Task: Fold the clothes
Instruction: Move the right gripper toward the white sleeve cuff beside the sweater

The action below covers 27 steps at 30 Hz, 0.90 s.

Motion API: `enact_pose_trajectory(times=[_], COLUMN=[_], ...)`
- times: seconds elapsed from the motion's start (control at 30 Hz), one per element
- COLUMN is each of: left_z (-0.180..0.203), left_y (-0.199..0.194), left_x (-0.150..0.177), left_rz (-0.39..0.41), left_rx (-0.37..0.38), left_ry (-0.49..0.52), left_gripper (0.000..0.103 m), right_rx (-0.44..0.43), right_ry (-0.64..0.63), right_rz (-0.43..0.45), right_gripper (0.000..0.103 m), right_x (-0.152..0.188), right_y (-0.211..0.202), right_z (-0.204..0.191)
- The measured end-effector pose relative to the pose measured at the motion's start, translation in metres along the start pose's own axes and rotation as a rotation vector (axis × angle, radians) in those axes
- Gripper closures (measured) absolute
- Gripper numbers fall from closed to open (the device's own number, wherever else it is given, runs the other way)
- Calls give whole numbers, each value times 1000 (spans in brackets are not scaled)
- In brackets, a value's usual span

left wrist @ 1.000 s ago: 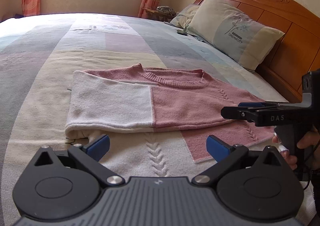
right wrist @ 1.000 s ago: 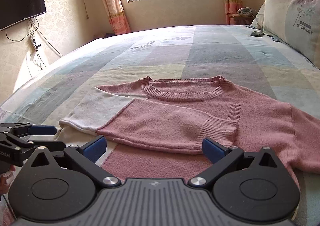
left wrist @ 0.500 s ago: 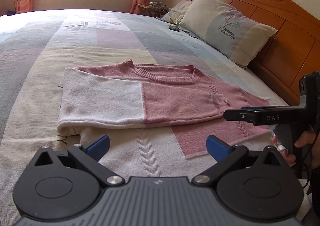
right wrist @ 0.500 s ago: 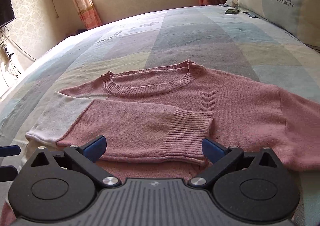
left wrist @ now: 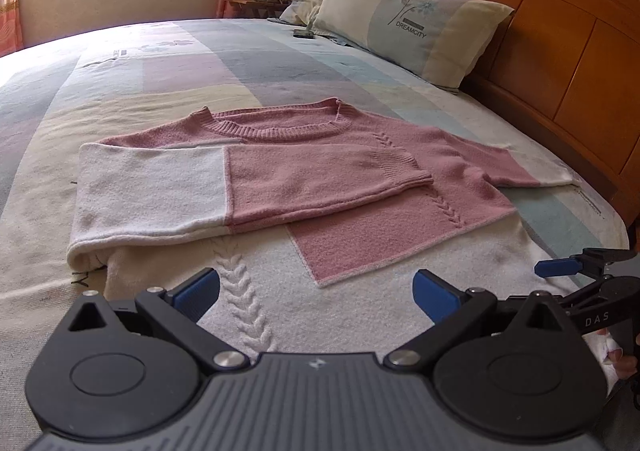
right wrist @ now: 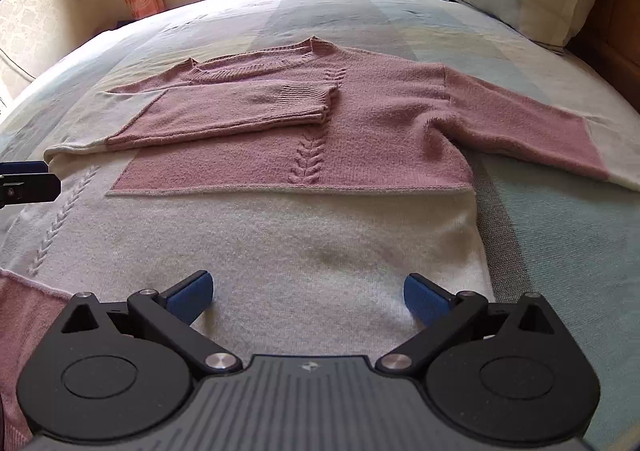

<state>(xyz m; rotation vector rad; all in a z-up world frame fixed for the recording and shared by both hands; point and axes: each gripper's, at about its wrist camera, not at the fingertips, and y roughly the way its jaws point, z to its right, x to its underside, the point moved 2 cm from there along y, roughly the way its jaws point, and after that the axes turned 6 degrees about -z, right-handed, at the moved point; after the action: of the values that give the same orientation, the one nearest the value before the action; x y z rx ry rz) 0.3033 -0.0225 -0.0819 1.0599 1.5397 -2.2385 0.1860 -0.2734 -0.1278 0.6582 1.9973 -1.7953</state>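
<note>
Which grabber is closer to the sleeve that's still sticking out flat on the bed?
Probably the right gripper. It hovers over the sweater's white lower part, with the unfolded sleeve ahead to its right. The left gripper sits by the folded side, farther off.

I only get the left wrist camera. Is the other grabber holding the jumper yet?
Observer: No. The right gripper is open with nothing between its pads. It points over the white lower part of the sweater.
Operator: Is the bottom bit all white? My grabber hides it.
Observer: Not all. The right wrist view shows a pink block at the near left corner, next to the white.
</note>
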Motion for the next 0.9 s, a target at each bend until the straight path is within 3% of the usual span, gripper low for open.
enact_pose_trajectory(times=[0.23, 0.63, 0.9], left_z=[35, 68, 86], left_y=[-6, -20, -15], left_x=[3, 8, 20], left_rz=[-14, -27, -40], left_rx=[61, 160, 131], left_ry=[151, 217, 298], left_gripper=[1, 1, 1], right_rx=[22, 134, 177], right_ry=[0, 28, 52], right_rz=[48, 40, 73], right_gripper=[0, 0, 0], right_x=[43, 40, 46], right_y=[-20, -13, -13], right_z=[-2, -15, -21])
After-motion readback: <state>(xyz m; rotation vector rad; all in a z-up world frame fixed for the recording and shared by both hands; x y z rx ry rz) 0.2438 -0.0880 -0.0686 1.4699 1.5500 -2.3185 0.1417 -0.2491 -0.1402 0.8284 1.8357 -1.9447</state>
